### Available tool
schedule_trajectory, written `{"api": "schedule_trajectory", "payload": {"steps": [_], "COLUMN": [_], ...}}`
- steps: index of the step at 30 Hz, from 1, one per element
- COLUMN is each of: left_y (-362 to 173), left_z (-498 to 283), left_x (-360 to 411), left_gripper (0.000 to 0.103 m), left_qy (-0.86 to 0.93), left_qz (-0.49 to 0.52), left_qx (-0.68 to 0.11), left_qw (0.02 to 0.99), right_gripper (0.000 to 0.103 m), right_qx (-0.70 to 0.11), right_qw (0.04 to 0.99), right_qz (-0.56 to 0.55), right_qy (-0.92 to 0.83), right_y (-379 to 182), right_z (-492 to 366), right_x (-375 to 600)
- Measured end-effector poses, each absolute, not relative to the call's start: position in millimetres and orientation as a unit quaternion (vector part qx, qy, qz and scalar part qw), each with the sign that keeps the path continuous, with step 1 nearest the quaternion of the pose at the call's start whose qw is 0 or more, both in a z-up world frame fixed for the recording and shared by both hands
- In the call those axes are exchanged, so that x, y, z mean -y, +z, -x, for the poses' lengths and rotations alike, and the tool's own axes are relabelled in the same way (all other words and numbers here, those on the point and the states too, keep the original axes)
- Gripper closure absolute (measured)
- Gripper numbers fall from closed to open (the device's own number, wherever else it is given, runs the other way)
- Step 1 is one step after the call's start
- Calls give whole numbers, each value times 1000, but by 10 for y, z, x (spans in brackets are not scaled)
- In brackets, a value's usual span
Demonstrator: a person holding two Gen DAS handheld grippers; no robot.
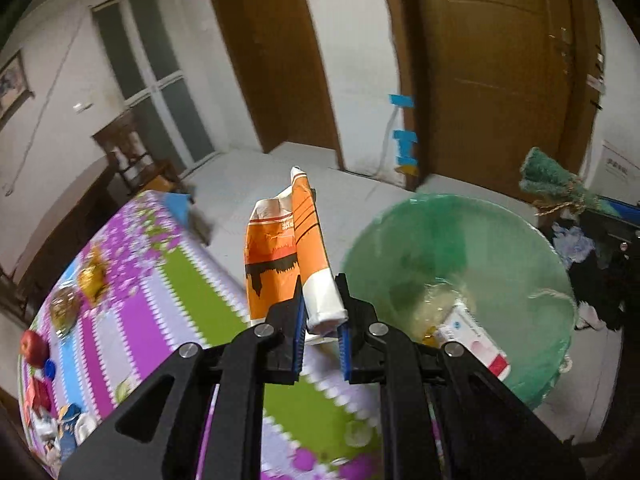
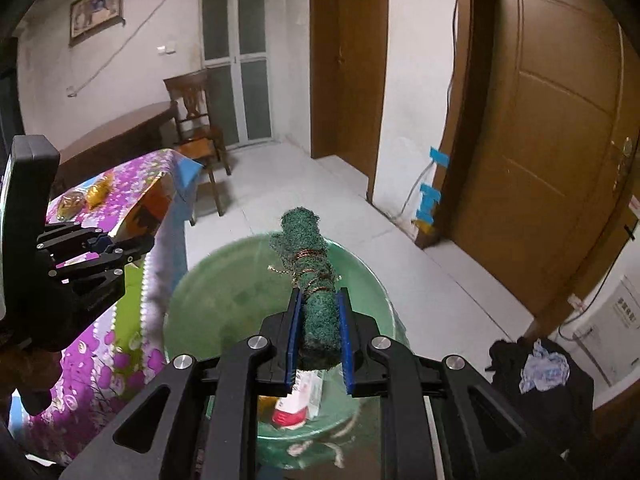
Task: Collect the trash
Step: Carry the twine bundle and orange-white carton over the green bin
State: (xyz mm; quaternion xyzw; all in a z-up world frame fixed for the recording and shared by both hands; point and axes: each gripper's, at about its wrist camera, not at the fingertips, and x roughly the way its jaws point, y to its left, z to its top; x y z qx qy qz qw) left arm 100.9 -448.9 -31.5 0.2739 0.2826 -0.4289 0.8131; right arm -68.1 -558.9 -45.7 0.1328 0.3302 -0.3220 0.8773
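My left gripper is shut on an orange and white paper wrapper and holds it up above the table edge, left of the green trash bin. My right gripper is shut on a rolled green scouring pad tied with string, held over the bin. The pad also shows at the right in the left wrist view. The left gripper with the wrapper shows at the left in the right wrist view. A red and white carton lies inside the bin.
A table with a purple and green flowered cloth holds an apple, gold wrappers and other small items. A wooden chair stands behind it. Dark clothes lie on the floor to the right. Brown doors line the wall.
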Motion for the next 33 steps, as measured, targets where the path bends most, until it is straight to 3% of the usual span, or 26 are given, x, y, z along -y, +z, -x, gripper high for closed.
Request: {"api": "schedule_trajectory", "payload": {"steps": [16,33], "left_y": [-547,-579], "left_z": [-811,-832], "left_x": [4836,4931], "left_gripper": [90,90], "left_qy": [-517,-518], "left_qz": [-298,-310], "left_qx": [-312,-321], "left_qw": [740,730], "right_gripper": [85,84], "right_qx": [-381,-399], "right_qw": [857,848], "right_qz": [-170,-185], "right_qy": [-303,-295], "right_y": [-640,-763], "right_z": [683,544], "right_x": [5894,6054]}}
